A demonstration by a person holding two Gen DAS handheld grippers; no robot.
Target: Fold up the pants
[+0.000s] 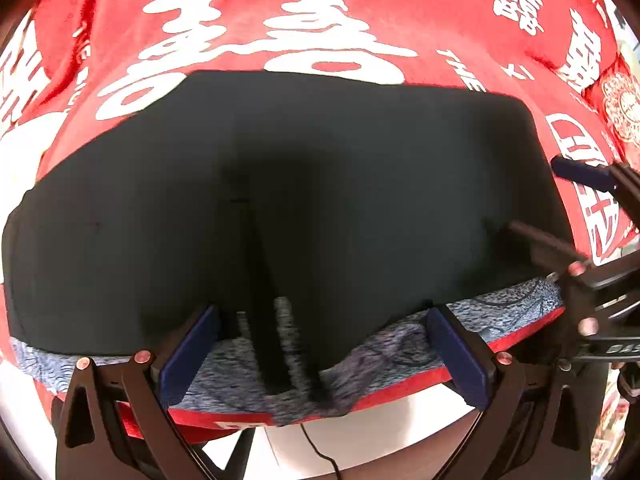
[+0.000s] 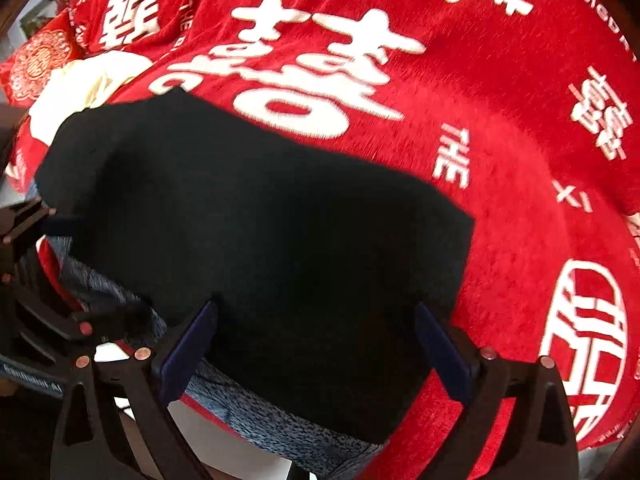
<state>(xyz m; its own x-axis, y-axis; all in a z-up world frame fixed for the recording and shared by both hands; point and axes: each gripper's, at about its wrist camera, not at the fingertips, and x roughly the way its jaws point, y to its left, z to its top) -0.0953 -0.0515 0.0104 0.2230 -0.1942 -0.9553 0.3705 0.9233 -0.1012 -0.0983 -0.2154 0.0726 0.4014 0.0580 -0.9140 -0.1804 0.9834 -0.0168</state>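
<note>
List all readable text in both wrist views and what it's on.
"囍", large white character: red blanket, repeated across it.
"THE": same blanket, beside the big character.
"XI": blanket, right wrist view.
"DAS", cut off: right gripper body, left wrist view.
Small lettering along the blanket edges and the left gripper label: too blurred to read.
Black pants: none.

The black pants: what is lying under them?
Under the black pants lie a red blanket and its grey patterned border. Whatever they cover beneath stays hidden.
</note>
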